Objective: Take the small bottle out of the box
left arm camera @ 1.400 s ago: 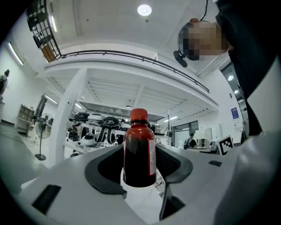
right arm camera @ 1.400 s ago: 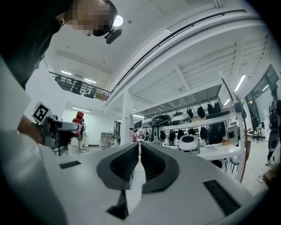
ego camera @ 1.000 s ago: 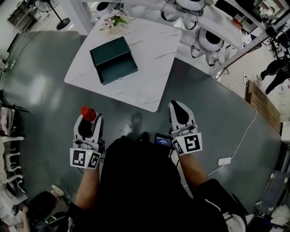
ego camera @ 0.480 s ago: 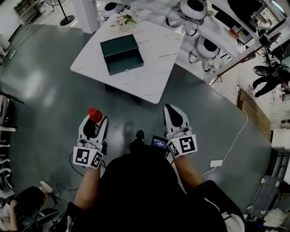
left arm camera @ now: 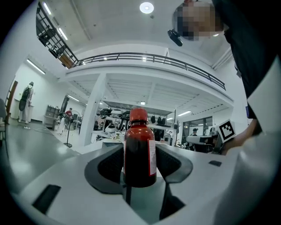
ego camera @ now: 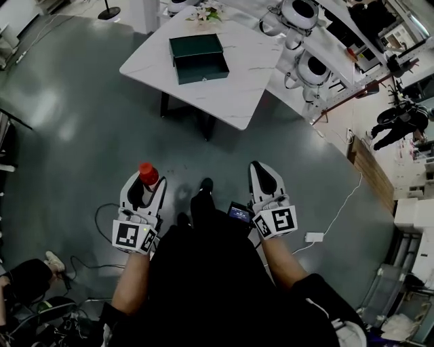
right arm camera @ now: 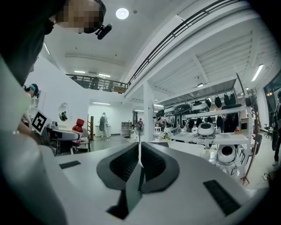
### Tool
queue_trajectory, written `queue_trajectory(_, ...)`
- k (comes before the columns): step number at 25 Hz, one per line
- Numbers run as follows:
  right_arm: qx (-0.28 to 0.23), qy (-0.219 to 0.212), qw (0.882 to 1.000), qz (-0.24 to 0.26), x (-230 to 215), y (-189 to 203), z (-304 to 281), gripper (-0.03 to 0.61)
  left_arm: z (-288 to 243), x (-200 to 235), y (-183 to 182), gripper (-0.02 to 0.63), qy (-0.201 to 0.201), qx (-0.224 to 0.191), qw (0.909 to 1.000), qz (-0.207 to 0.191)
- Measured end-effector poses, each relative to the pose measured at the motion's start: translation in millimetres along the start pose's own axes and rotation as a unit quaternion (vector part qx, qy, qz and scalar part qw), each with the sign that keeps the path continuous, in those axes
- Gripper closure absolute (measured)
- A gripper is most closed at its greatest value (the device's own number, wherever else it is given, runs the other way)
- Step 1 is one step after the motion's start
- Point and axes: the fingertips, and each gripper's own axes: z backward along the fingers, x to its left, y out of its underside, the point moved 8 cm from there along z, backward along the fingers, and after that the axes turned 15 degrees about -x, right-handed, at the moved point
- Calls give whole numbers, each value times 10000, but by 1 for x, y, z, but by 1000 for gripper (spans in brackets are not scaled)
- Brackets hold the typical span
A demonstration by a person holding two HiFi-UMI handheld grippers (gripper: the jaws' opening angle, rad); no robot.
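My left gripper is shut on a small dark bottle with a red cap; in the left gripper view the bottle stands upright between the jaws. The dark green box sits open on the white marble table, well ahead of both grippers. My right gripper is shut with nothing in it, its jaws pressed together in the right gripper view. Both grippers hang low near my body, over the grey floor.
A small flower arrangement stands at the table's far edge. White robot bodies line a shelf at the right. A white power adapter and cable lie on the floor. A person stands at far right.
I have stepped back from the table: the table and box have shifted up and farther away in the head view. The left gripper keeps the bottle.
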Motion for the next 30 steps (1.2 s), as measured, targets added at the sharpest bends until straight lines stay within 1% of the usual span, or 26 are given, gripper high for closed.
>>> queue_trajectory(6, 145, -111, 9997, 176, 15, -5, 26, 538, 26, -20, 15, 379, 115, 42, 9998, -155)
queue_trajectory(11, 110, -241, 9996, 139, 5, -7, 28, 538, 23, -31, 20, 379, -40, 39, 9999, -119)
queue_trajectory(14, 170, -434, 9989, 26, -7, -1, 22, 538, 11, -31, 12, 379, -219, -46, 9994, -278)
queue_trajectory(16, 150, -517, 9985, -31, -16, -1, 19, 538, -2, -37, 6, 379, -254, -36, 9989, -395)
queue_trajectory(18, 126, -678, 9976, 20, -25, -3, 14, 538, -16, -48, 0, 379, -236, -32, 9987, -445)
queue_trajectory(20, 78, -835, 9965, 30, -34, -5, 12, 538, -30, -59, -4, 379, -204, -48, 9990, -406)
queue_trajectory(22, 50, -916, 9958, -59, -46, -6, 15, 538, -43, -71, -4, 379, -214, -29, 9994, -287)
queue_trajectory(24, 67, -936, 9955, -130, -61, -5, 19, 538, -54, -83, -2, 379, -172, 1, 9997, -157)
queue_trajectory(27, 114, -931, 9954, -168, -78, -3, 21, 538, -65, -95, 4, 379, 18, 182, 9996, -227)
queue_trajectory(30, 86, -922, 9955, -187, -89, -4, 20, 538, -74, -98, 7, 379, -4, 247, 9996, -139)
